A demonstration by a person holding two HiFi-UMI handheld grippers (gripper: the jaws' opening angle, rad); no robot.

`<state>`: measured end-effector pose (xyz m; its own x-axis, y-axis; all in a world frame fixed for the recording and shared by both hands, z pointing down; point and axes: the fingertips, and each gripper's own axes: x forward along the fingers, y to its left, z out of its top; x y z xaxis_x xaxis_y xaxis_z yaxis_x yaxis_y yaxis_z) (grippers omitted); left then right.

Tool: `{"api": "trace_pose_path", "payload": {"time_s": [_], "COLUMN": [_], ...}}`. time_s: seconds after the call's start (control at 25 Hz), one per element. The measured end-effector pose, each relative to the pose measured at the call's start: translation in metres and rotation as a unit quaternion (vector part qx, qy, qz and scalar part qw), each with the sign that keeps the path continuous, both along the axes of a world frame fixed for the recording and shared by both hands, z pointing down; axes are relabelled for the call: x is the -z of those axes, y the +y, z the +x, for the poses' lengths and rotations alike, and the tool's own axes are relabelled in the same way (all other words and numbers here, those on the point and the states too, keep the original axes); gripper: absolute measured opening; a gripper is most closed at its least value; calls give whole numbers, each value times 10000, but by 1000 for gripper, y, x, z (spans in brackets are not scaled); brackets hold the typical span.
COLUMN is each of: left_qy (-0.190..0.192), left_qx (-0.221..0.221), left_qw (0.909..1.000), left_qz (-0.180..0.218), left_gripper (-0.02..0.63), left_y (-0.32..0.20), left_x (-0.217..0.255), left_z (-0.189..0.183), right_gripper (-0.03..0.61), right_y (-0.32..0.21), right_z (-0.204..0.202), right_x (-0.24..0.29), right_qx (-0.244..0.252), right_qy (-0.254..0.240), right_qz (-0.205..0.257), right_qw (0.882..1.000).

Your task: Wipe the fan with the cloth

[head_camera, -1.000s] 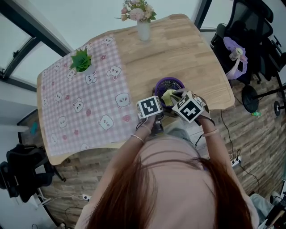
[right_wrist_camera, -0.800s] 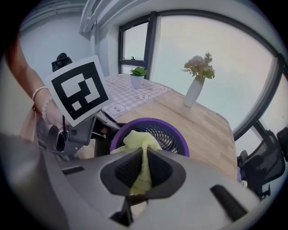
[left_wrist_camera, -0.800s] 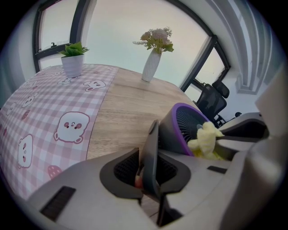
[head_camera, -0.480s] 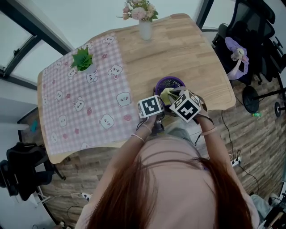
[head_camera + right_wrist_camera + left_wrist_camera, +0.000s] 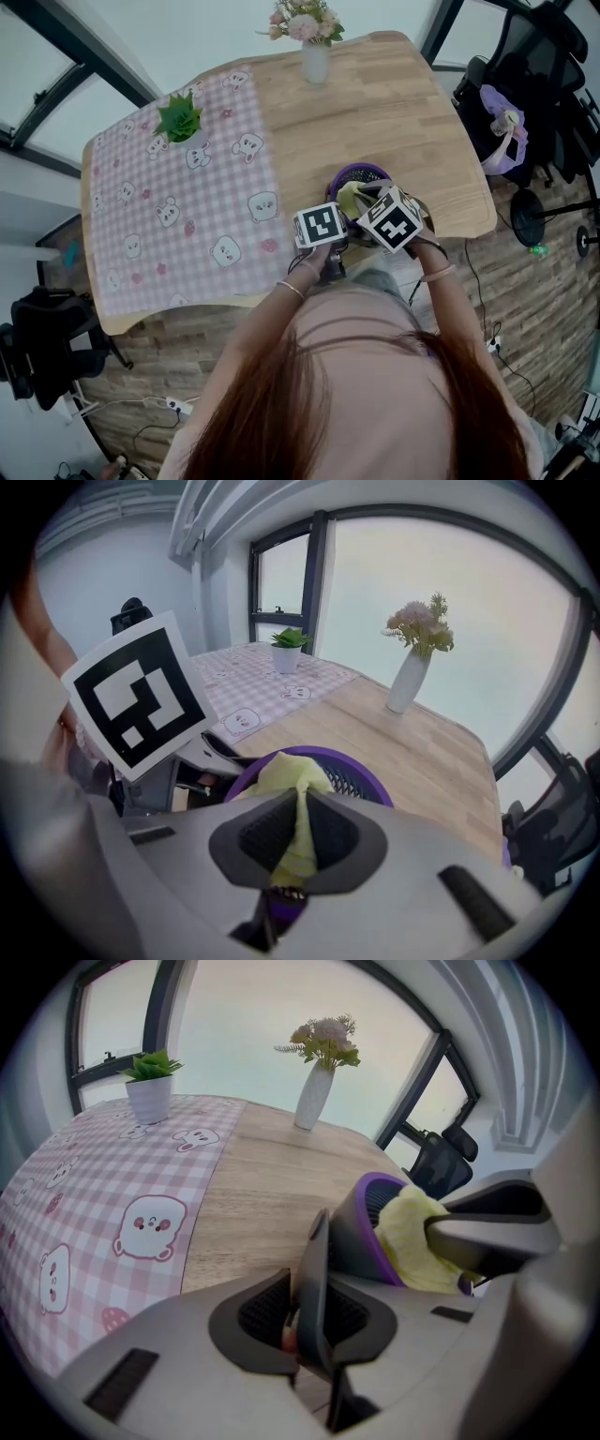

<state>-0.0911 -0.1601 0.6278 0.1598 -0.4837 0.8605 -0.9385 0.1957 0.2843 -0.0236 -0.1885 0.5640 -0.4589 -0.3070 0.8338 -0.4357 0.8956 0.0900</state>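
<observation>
A small purple fan (image 5: 361,175) with a dark grille stands near the table's near right edge. My left gripper (image 5: 309,1312) is shut on a thin dark part at the back of the fan (image 5: 361,1227), and holds it just left of the purple ring. A yellow cloth (image 5: 291,775) is pinched in my right gripper (image 5: 295,832) and bunched against the grille of the fan (image 5: 361,775). In the head view both marker cubes cover the jaws. There the cloth (image 5: 352,199) shows between the cubes, over the fan's front.
A pink checked tablecloth (image 5: 178,225) with bear prints covers the table's left half. A small potted plant (image 5: 180,122) stands on it. A white vase of flowers (image 5: 314,52) stands at the far edge. An office chair (image 5: 534,84) is off to the right of the wooden table (image 5: 412,112).
The right gripper with the cloth has shifted slightly across the fan's front and rolled a little. The left gripper keeps its hold in the same place.
</observation>
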Motion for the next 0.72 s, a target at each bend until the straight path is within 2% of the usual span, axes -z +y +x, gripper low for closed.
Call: {"api": "trace_pose_path", "payload": {"time_s": [0.72], "left_qy": [-12], "left_qx": [37], "left_qw": [10000], "left_qz": [29], "left_gripper": [61], "left_y": [0], "left_x": [-1], "left_z": [-1], "right_gripper": [26], "right_y": [-31], "right_z": [13], "right_x": [-2], "right_qx": [-513], "right_qy": [-26], "right_qz": [101], "right_qw": [9986]}}
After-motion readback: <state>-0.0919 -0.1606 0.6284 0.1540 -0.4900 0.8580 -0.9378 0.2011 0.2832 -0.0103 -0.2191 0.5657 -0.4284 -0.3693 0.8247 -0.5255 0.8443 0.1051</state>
